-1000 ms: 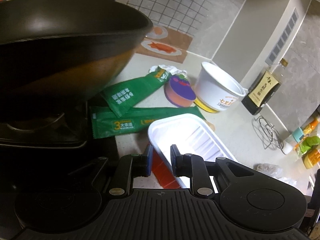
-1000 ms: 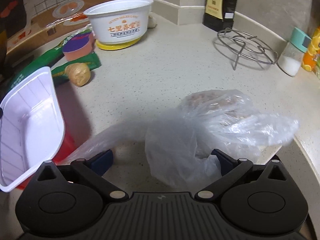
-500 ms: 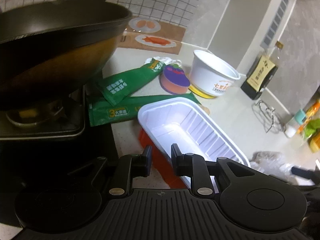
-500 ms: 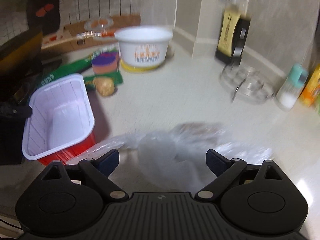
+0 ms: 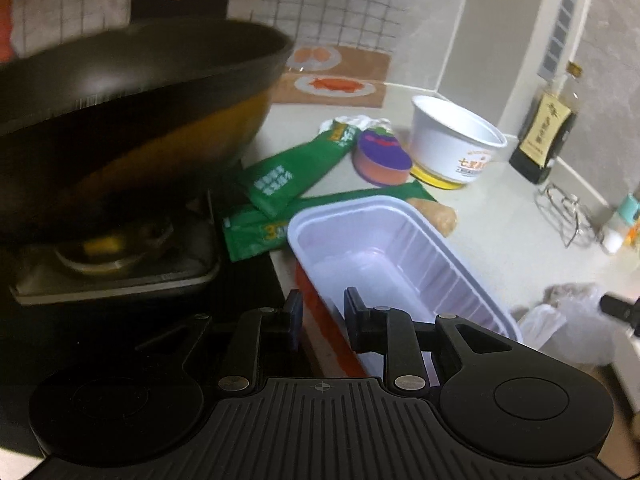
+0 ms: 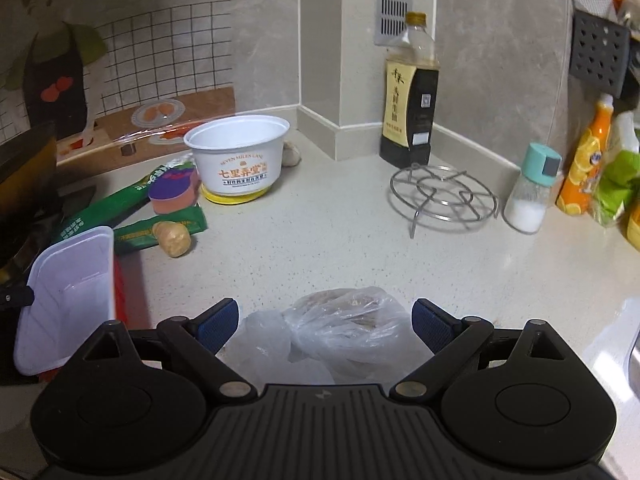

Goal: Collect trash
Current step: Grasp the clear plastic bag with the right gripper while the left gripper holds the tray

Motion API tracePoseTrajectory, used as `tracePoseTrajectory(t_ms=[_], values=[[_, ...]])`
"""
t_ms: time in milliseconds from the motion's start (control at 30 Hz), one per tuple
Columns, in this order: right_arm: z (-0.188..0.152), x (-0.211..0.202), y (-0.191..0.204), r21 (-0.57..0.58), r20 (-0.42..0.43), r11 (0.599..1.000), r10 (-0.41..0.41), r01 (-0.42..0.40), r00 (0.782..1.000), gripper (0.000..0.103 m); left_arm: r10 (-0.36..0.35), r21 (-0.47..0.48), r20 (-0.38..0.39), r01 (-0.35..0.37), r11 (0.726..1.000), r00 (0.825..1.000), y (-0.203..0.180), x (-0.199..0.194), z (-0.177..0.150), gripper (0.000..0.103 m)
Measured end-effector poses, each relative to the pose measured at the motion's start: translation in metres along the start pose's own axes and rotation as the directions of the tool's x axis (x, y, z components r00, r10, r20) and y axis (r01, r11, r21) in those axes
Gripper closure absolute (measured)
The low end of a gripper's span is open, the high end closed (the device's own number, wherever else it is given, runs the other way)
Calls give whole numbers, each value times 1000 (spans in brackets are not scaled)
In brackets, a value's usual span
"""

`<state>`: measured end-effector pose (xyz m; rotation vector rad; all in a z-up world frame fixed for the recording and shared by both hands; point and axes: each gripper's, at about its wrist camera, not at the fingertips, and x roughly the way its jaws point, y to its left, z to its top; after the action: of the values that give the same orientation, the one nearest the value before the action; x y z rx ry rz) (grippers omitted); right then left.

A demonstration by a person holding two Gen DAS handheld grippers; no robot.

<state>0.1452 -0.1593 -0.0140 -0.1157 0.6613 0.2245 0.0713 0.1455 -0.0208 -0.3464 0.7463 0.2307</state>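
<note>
My left gripper (image 5: 320,314) has its jaws a narrow gap apart and they have just been opening, straddling the near rim of the white plastic tray (image 5: 404,256) with no pad clearly pressing on it; my right gripper (image 6: 325,320) stands wide, its jaws having just been closing a little, the crumpled clear plastic bag (image 6: 340,324) lying on the counter (image 6: 340,240) between them, untouched. Left to right in the right wrist view I see the wok (image 6: 24,168), the tilted tray (image 6: 68,292), green sachets (image 6: 100,212), the white paper bowl (image 6: 240,156), a sauce bottle (image 6: 410,100), a wire trivet (image 6: 444,196), a salt shaker (image 6: 530,192).
</note>
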Motion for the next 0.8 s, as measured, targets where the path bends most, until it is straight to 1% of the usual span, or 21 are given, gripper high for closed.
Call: tracePoseTrajectory(t_ms=[67, 167, 200, 267, 300, 400, 500, 567, 667, 733, 800], values=[[-3, 1, 2, 2, -5, 1000, 5, -5, 1000, 8, -14, -21, -27, 13, 1000, 1000, -1, 7, -1, 78], [-8, 1, 6, -8, -5, 1000, 3, -3, 1000, 8, -2, 8, -53, 2, 1000, 999, -12, 21, -5, 77], [-10, 1, 7, -13, -3, 1000, 0, 0, 1000, 8, -9, 22, -60, 10, 1000, 998, -17, 24, -6, 77], [-11, -1, 8, -25, 2, 1000, -8, 8, 1000, 8, -39, 68, -57, 43, 997, 998, -26, 25, -7, 76], [-13, -3, 8, -32, 5, 999, -11, 12, 1000, 8, -59, 107, -51, 64, 992, 997, -32, 25, -9, 78], [-16, -6, 6, -44, 8, 999, -11, 11, 1000, 8, -116, 218, -55, 125, 968, 992, -47, 25, -15, 78], [-19, -8, 3, -44, 5, 999, -16, 16, 1000, 8, -150, 245, -84, 167, 955, 985, -52, 23, -20, 78], [-20, -9, 0, -42, 9, 999, -23, 24, 1000, 8, -141, 251, -89, 160, 955, 986, -51, 19, -24, 77], [-17, -10, -4, -29, 21, 999, -35, 36, 999, 8, -96, 250, -78, 113, 962, 992, -46, 15, -25, 77], [-15, -8, -7, -13, 26, 999, -40, 40, 999, 8, -71, 229, -73, 86, 970, 995, -39, 14, -22, 78], [-10, -3, -9, 5, 27, 999, -46, 46, 999, 8, -71, 189, -76, 84, 978, 995, -32, 16, -18, 78]])
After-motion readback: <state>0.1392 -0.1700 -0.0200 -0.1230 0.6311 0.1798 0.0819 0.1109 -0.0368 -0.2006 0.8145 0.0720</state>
